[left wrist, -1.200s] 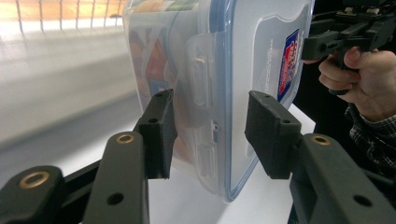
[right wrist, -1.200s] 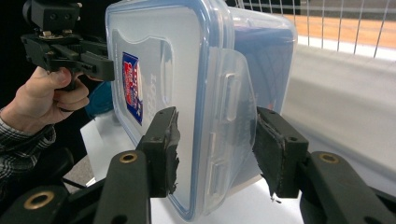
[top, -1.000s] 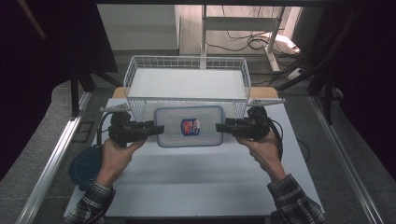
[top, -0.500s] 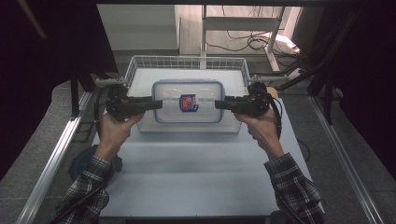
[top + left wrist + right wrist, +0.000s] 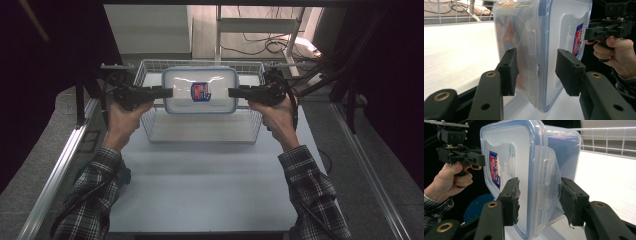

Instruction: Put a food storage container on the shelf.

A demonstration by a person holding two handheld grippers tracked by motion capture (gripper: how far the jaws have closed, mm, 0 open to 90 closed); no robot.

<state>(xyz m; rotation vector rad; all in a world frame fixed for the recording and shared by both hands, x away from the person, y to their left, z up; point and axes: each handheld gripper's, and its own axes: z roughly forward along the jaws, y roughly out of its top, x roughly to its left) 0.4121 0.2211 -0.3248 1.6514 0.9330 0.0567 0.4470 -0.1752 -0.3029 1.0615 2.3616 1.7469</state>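
We hold the clear rectangular plastic container with blue-rimmed lid (image 5: 200, 90) above the white wire basket (image 5: 200, 134) on the white worktop (image 5: 200, 190). Left tongs (image 5: 165, 92) and right tongs (image 5: 234, 92) clamp its opposite ends. Its contents are hard to make out.

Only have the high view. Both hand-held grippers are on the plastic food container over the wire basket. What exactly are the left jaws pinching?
Observer: The left hand-held gripper straddles the left-end latch flap of the food container, with one pad on the base wall and the other on the lid side.
Operator: Right one the same?
Observer: Yes. The right hand-held gripper spans the right-end latch flap, which lies folded down.
Operator: Pad condition?
Observer: The right pads are torn and ragged at the edges.
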